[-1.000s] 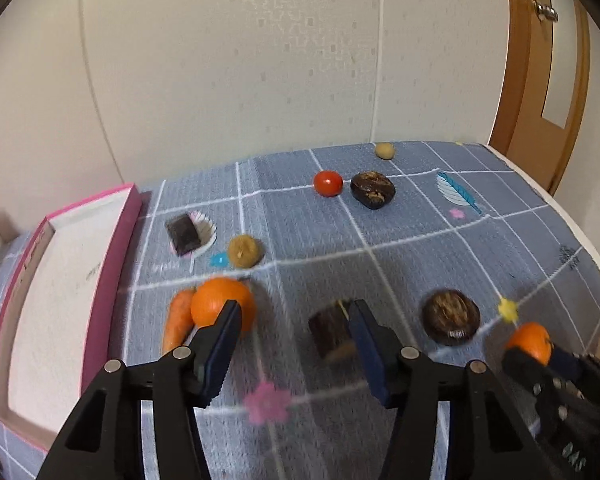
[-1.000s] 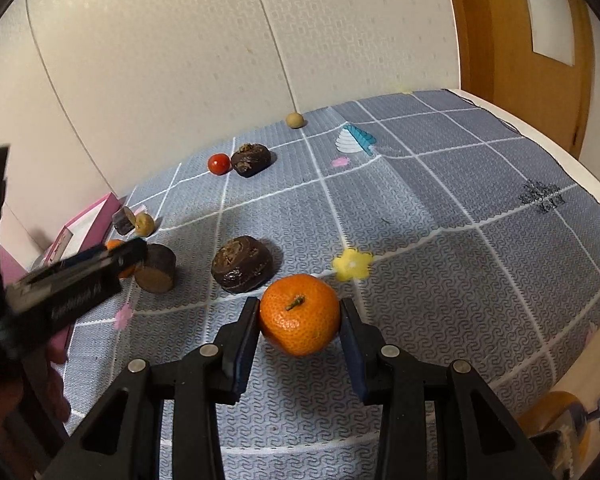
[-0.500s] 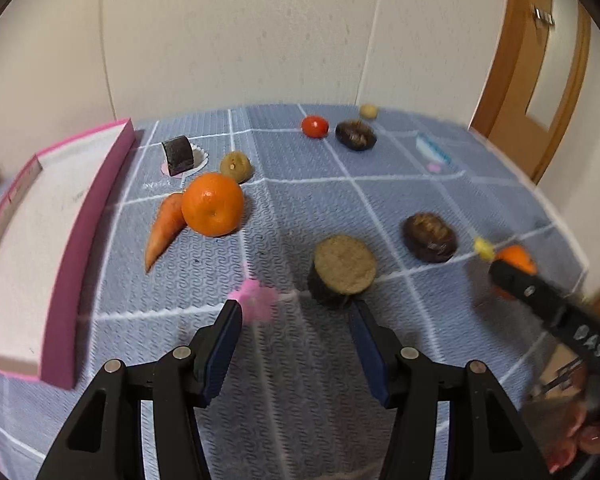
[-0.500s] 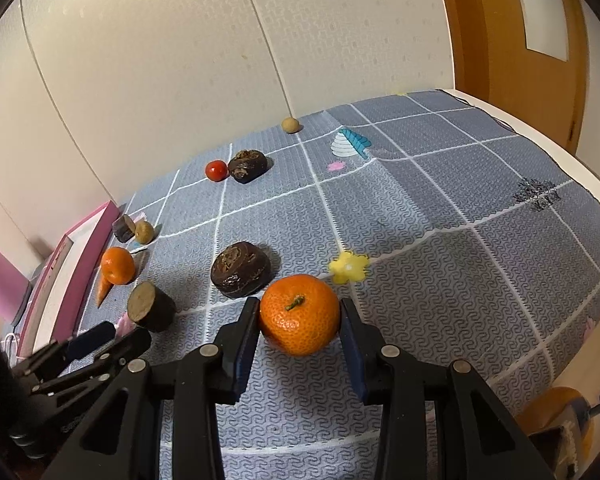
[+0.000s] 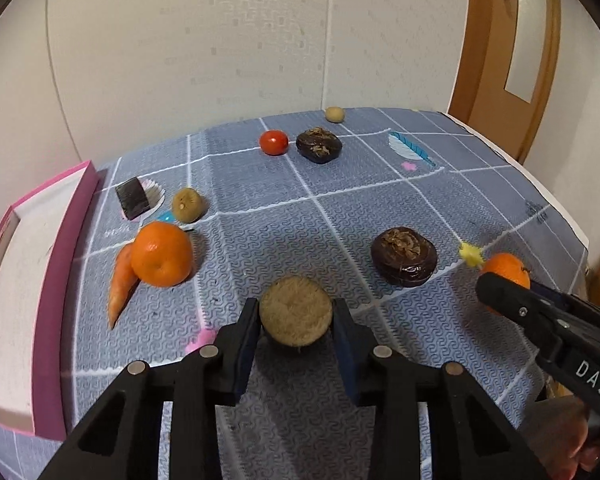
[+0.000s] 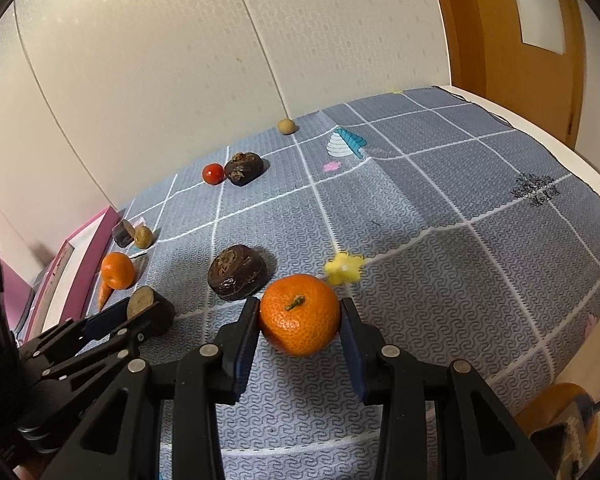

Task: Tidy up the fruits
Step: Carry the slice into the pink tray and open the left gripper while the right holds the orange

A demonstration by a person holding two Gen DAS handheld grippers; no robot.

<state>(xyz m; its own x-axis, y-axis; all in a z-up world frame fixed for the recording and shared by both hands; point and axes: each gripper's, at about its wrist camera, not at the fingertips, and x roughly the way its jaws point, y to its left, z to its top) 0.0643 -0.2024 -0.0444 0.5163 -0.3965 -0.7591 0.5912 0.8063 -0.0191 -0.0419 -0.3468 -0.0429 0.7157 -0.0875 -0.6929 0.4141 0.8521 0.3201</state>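
Note:
My left gripper (image 5: 296, 334) has its jaws closed against a brown cut piece with a tan round face (image 5: 295, 317), seen from the side in the right wrist view (image 6: 150, 306). My right gripper (image 6: 300, 320) is shut on a tangerine (image 6: 300, 314), which shows at the right in the left wrist view (image 5: 506, 270). A second tangerine (image 5: 162, 254) rests against a carrot (image 5: 120, 282) near the pink box (image 5: 46, 280). A tomato (image 5: 274, 142) lies far back.
Two dark wrinkled fruits (image 5: 404, 256) (image 5: 319, 145), a small brown fruit (image 5: 187, 205), a dark block (image 5: 132, 199) and a tan ball (image 5: 335, 114) lie on the blue checked cloth (image 5: 380, 184). The table edge runs along the right. A wooden door (image 5: 512, 48) stands behind.
My left gripper moved forward and closed around the brown cut piece, which stood just ahead of the open jaws before. The right gripper kept hold of the tangerine.

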